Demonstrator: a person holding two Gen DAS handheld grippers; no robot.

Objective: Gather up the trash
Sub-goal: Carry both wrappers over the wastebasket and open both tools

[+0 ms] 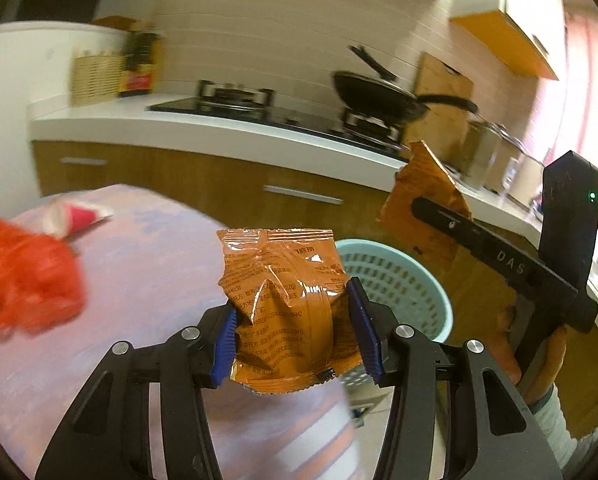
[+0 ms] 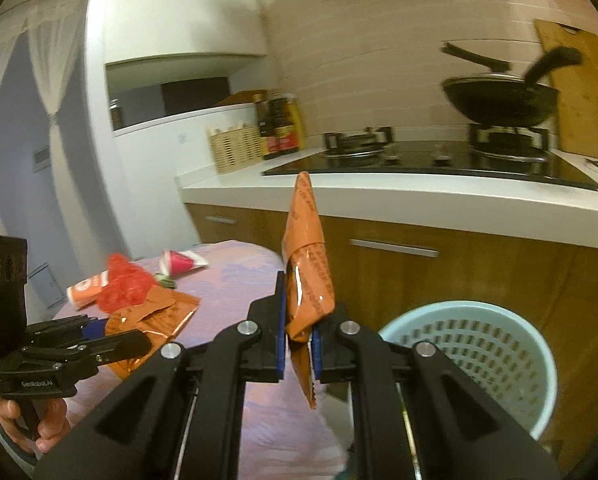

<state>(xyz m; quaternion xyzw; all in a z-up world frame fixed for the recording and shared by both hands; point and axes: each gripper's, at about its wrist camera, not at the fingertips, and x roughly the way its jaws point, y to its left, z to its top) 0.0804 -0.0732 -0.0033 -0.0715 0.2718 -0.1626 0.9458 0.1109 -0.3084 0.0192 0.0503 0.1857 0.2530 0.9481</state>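
My left gripper (image 1: pixel 293 330) is shut on an orange snack wrapper (image 1: pixel 283 304), held above the edge of the lilac-covered table (image 1: pixel 147 264). My right gripper (image 2: pixel 299 338) is shut on a second orange wrapper (image 2: pixel 307 276), held edge-on; it also shows in the left wrist view (image 1: pixel 423 200). A light-blue perforated waste basket (image 2: pixel 479 356) stands on the floor to the right, below and beyond both grippers; it also shows in the left wrist view (image 1: pixel 395 280). On the table lie a red plastic bag (image 2: pixel 123 284), a red-and-white paper cup (image 2: pixel 183 262) and an orange cup (image 2: pixel 87 290).
A white kitchen counter (image 2: pixel 419 196) with wooden cabinets runs behind the basket. It carries a black hob, a wok (image 2: pixel 499 100), sauce bottles (image 2: pixel 279 124) and a wicker basket (image 2: pixel 235 148). A cutting board leans on the wall at the right.
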